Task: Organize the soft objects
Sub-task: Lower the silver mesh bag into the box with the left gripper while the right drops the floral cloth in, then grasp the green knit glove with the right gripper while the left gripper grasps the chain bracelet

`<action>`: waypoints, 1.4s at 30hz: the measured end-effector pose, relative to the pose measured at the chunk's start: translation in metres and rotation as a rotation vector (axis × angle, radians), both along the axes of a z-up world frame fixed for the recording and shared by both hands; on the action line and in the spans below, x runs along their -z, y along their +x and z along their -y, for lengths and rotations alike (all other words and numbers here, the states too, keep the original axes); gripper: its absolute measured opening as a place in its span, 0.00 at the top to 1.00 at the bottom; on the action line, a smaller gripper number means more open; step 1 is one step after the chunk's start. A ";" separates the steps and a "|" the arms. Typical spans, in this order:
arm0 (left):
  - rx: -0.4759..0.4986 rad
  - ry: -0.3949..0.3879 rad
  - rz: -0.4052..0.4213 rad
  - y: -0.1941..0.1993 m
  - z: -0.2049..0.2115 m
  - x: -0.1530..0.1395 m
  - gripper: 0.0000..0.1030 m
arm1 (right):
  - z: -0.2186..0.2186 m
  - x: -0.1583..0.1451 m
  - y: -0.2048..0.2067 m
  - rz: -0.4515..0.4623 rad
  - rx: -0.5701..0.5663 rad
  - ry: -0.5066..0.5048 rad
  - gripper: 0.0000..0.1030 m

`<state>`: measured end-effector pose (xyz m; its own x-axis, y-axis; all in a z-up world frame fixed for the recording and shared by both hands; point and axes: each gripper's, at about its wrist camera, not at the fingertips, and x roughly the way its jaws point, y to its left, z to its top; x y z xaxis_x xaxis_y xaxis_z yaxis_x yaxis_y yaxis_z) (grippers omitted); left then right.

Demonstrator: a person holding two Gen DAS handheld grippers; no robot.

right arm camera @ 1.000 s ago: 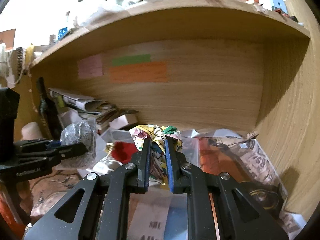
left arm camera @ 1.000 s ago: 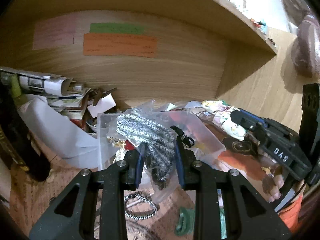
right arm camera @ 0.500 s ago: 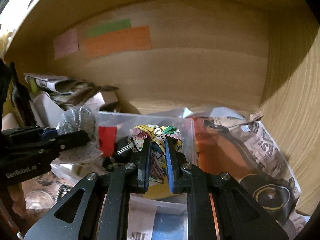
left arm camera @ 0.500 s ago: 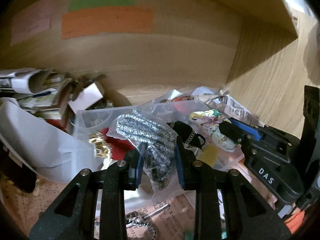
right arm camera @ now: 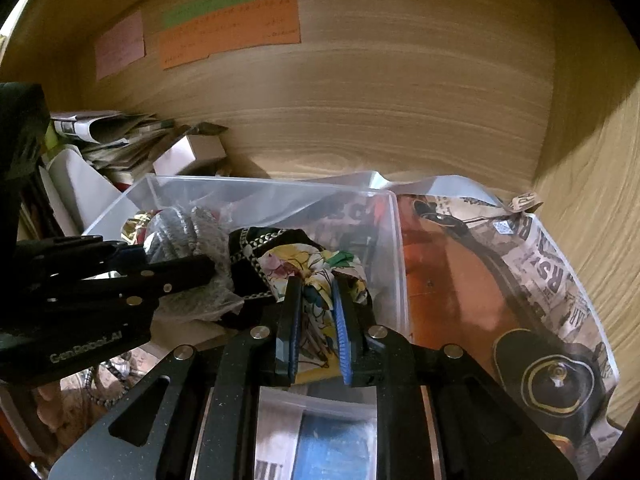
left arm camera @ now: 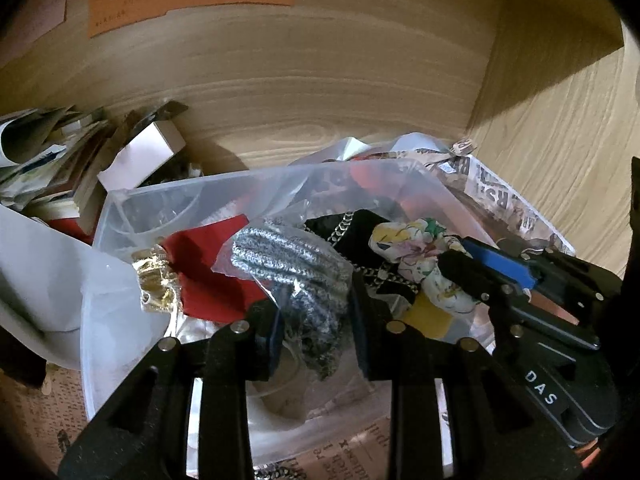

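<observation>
Left gripper (left arm camera: pixel 316 316): fingers clamped on the bagged grey knit bundle (left arm camera: pixel 292 264), held over the near part of the clear plastic bin (left arm camera: pixel 120 216). Right gripper (right arm camera: pixel 316 312): fingers pinched on the floral cloth (right arm camera: pixel 312 268), over the bin's right side. Inside the bin: a black chain-trimmed piece (left arm camera: pixel 352 228), red fabric (left arm camera: pixel 208 264). Right of the bin, printed newspaper (right arm camera: pixel 552 272). Far back, an orange note (right arm camera: pixel 232 32) on the wooden wall (right arm camera: pixel 400 92).

Writing on orange note (right arm camera: pixel 230 30) too small to read; clear bin (left arm camera: pixel 120 216) floor hidden under contents.
</observation>
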<state>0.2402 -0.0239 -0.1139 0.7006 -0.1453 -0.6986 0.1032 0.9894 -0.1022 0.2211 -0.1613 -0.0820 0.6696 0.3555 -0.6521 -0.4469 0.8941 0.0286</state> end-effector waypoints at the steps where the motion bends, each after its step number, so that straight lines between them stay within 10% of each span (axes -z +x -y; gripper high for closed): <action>1: -0.001 -0.002 -0.006 0.000 0.000 0.000 0.71 | -0.001 0.000 0.000 -0.002 -0.002 -0.001 0.83; 23: 0.013 -0.038 0.200 -0.082 -0.017 -0.065 0.33 | 0.015 -0.056 -0.051 0.155 -0.017 0.075 0.25; 32: -0.027 -0.011 0.259 -0.128 -0.030 -0.071 0.16 | 0.018 -0.066 -0.089 0.191 -0.064 0.095 0.17; 42: -0.089 0.005 0.129 -0.156 -0.052 -0.028 0.15 | 0.011 -0.030 -0.119 0.069 -0.126 0.076 0.17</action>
